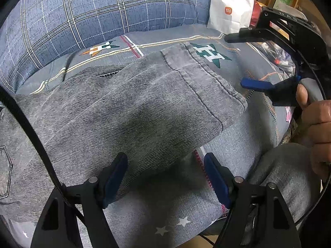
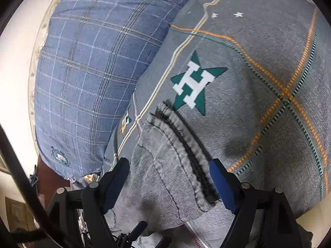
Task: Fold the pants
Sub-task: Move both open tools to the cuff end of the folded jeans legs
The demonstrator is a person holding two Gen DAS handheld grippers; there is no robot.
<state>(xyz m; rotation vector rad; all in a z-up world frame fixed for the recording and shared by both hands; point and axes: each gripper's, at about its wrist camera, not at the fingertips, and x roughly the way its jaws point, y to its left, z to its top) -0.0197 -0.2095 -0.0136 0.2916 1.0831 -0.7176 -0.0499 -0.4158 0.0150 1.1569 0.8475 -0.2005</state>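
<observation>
Grey corduroy pants lie on the bedsheet, long axis running from my left gripper toward the hem by the green star. Right gripper straddles that hem and is nearer it (both sets of jaws spread wide, gripping nothing).

Your grey, faded corduroy-ribbed pants lie spread on the bed, one leg folded over on a slant so its stitched hem ends beside a green star print. At the left edge you see a back pocket. From your right wrist, the hem shows dark, frayed stitching.
</observation>
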